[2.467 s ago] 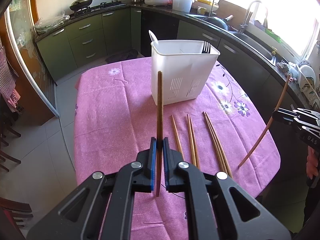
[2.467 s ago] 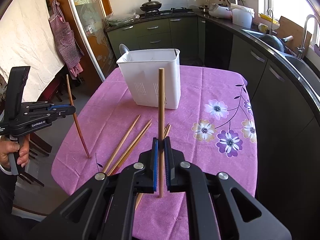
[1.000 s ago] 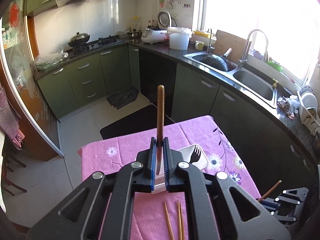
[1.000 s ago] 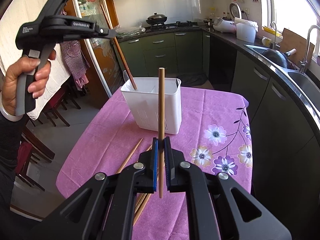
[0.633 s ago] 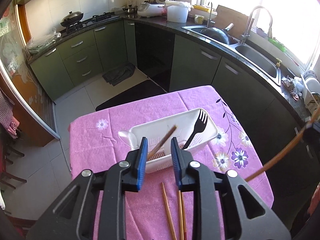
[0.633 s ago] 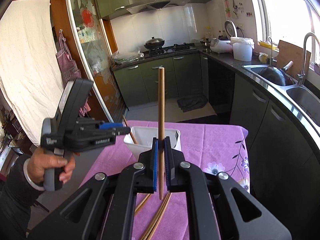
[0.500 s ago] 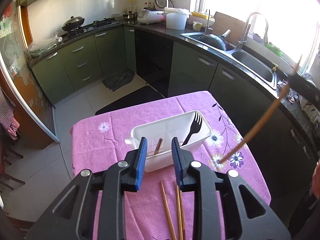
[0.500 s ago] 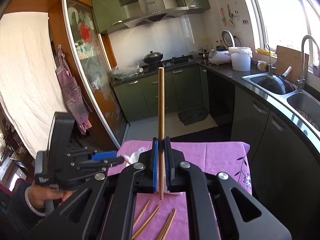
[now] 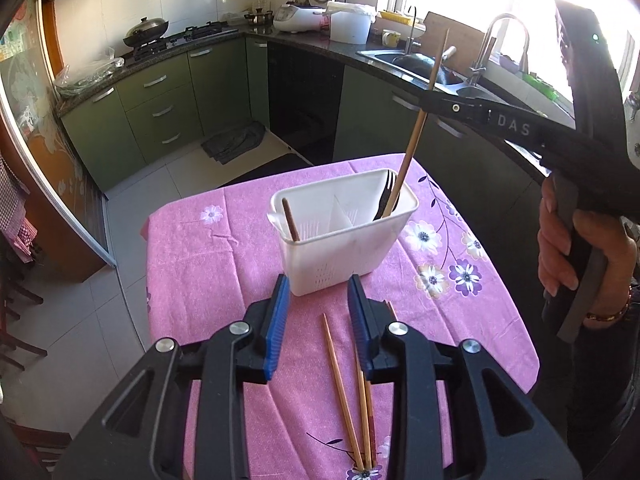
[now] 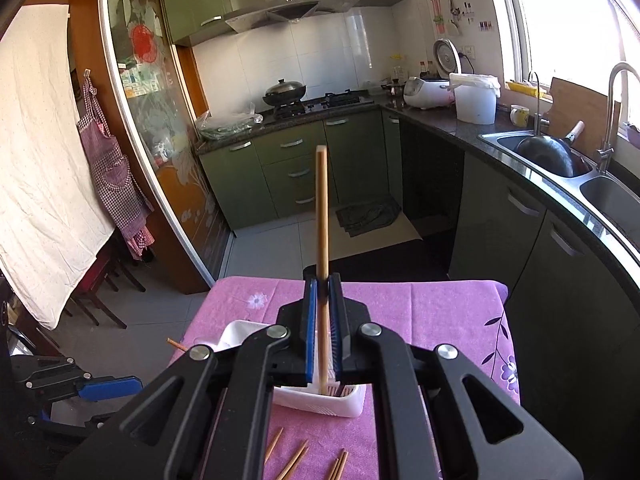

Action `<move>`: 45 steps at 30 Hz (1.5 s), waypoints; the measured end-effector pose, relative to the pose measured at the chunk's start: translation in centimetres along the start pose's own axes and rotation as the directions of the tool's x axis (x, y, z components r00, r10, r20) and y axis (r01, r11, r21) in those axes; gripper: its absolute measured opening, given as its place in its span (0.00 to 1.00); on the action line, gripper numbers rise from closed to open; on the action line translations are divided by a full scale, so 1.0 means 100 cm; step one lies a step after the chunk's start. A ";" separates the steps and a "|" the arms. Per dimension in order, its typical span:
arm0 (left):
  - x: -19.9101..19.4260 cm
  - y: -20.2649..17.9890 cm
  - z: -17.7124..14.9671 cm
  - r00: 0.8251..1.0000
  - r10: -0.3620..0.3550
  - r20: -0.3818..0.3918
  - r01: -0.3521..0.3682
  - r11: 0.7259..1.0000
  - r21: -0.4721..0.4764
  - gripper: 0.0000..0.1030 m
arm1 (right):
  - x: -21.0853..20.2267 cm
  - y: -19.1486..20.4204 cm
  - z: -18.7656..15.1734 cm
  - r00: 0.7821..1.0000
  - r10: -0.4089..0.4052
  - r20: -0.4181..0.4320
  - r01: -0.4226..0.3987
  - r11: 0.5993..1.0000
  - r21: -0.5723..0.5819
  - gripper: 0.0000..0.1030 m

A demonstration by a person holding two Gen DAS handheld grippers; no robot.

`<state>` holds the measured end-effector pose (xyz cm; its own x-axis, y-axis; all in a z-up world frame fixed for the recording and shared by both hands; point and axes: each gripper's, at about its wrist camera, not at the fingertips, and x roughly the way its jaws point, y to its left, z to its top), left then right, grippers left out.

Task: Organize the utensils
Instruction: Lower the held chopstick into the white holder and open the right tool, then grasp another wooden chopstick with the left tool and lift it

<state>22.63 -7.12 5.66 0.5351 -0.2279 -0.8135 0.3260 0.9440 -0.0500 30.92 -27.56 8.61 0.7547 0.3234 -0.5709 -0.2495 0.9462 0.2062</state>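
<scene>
A white utensil caddy (image 9: 344, 236) stands on the pink tablecloth (image 9: 208, 264). A dark chopstick (image 9: 290, 220) leans in its left compartment and a black fork (image 9: 385, 196) in its right one. My left gripper (image 9: 318, 320) hovers just in front of the caddy, its jaws opening with nothing between them. Several loose chopsticks (image 9: 344, 392) lie on the cloth below it. My right gripper (image 10: 322, 320) is shut on a light chopstick (image 10: 322, 216), though its jaws are starting to open. The tip of that chopstick (image 9: 416, 132) dips into the right compartment beside the fork.
A person's hand (image 9: 576, 248) grips the right tool at the table's right side. Green cabinets, a stove with a wok (image 10: 284, 92) and a sink (image 9: 416, 60) ring the room beyond the table. Chairs (image 10: 100, 280) stand off the left edge.
My left gripper opened and let its dark chopstick drop into the caddy's left compartment, then sank toward the table. My right gripper carried its chopstick up and over the caddy.
</scene>
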 end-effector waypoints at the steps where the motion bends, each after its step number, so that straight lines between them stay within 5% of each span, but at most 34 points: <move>1: 0.002 -0.001 -0.003 1.000 -0.004 -0.007 0.004 1.000 0.001 0.28 | 0.001 0.000 -0.001 1.000 0.003 -0.007 -0.003 1.000 0.002 0.10; 9: 0.037 -0.009 -0.030 0.994 -0.036 -0.100 0.036 0.999 -0.007 0.28 | -0.044 -0.003 -0.021 0.999 0.028 -0.019 -0.028 1.000 -0.001 0.12; 14: 0.088 -0.013 -0.056 0.963 -0.078 -0.256 0.071 0.997 -0.037 0.28 | -0.059 -0.013 -0.074 0.992 -0.010 -0.125 0.008 1.000 -0.014 0.13; 22: 0.145 -0.020 -0.080 0.917 -0.060 -0.394 0.042 0.998 -0.055 0.28 | -0.011 -0.043 -0.164 0.913 -0.039 -0.407 0.041 0.999 -0.003 0.16; 26: 0.164 -0.020 -0.088 0.895 -0.042 -0.444 0.016 0.998 -0.063 0.27 | 0.010 -0.053 -0.190 0.875 -0.028 -0.484 0.040 0.999 0.014 0.16; 30: 0.181 -0.019 -0.092 0.875 -0.038 -0.482 -0.002 0.997 -0.081 0.14 | 0.019 -0.054 -0.199 0.857 -0.020 -0.514 0.031 0.999 0.013 0.16; 38: 0.189 -0.028 -0.088 0.877 0.036 -0.480 -0.049 0.999 -0.015 0.08 | 0.024 -0.054 -0.199 0.845 -0.019 -0.535 0.030 0.999 0.012 0.16; 45: 0.188 -0.027 -0.087 0.888 0.022 -0.460 -0.038 0.999 -0.025 0.07 | 0.035 -0.054 -0.206 0.806 0.022 -0.592 0.009 0.999 0.049 0.23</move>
<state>25.04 -11.84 -14.50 0.1242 -0.0716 -0.9897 0.2859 0.9577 -0.0334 22.43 -31.25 -10.87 0.2434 0.2887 -0.9260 -0.2128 0.9473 0.2395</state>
